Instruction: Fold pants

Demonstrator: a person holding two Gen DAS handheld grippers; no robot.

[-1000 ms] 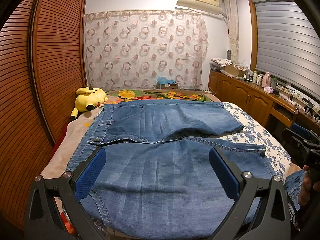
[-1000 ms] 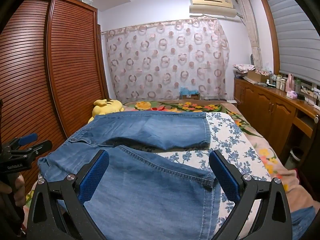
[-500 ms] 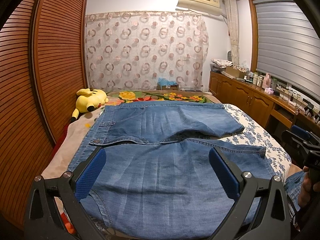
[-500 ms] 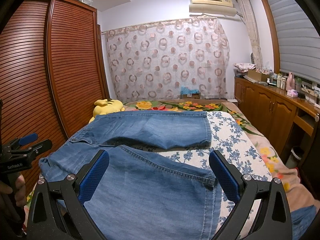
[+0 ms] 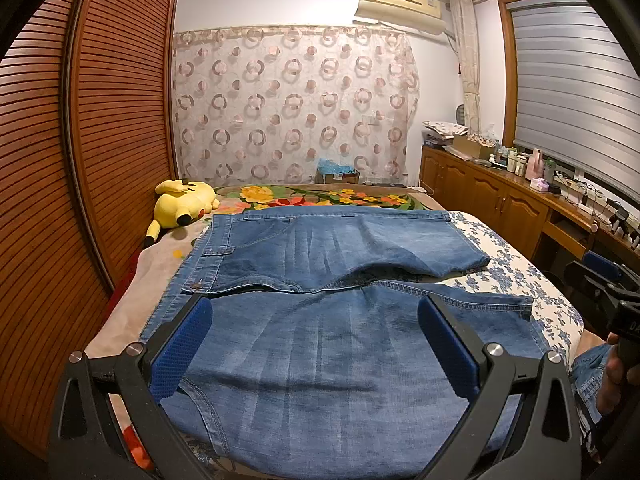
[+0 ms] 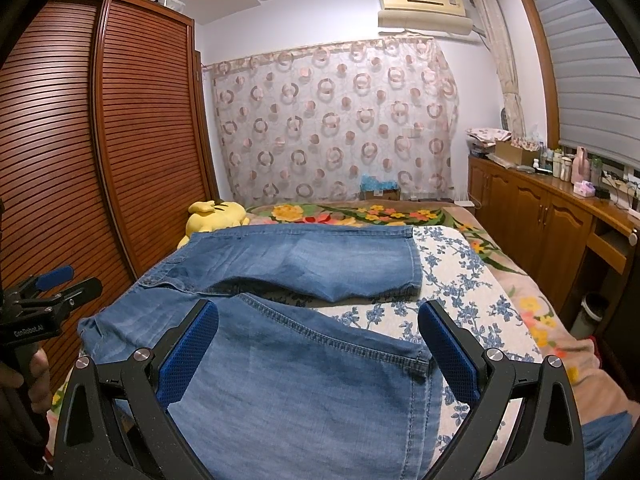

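Observation:
Blue denim pants (image 5: 320, 344) lie spread flat across the bed, waistband at the left, both short legs running to the right. They also show in the right wrist view (image 6: 280, 360). My left gripper (image 5: 314, 344) is open and empty, hovering above the near leg close to the waist end. My right gripper (image 6: 318, 346) is open and empty, hovering above the near leg by its hem (image 6: 416, 356). Each gripper shows at the edge of the other's view: the right one (image 5: 600, 284) and the left one (image 6: 44, 292).
A yellow plush toy (image 5: 184, 204) lies at the bed's far left. A floral bedsheet (image 6: 460, 288) covers the bed. A slatted wooden wardrobe (image 5: 80, 160) runs along the left. Wooden cabinets (image 6: 552, 216) with bottles stand at the right.
Both grippers have risen or drawn back slightly, so the pants sit a little lower in both views. Both stay open.

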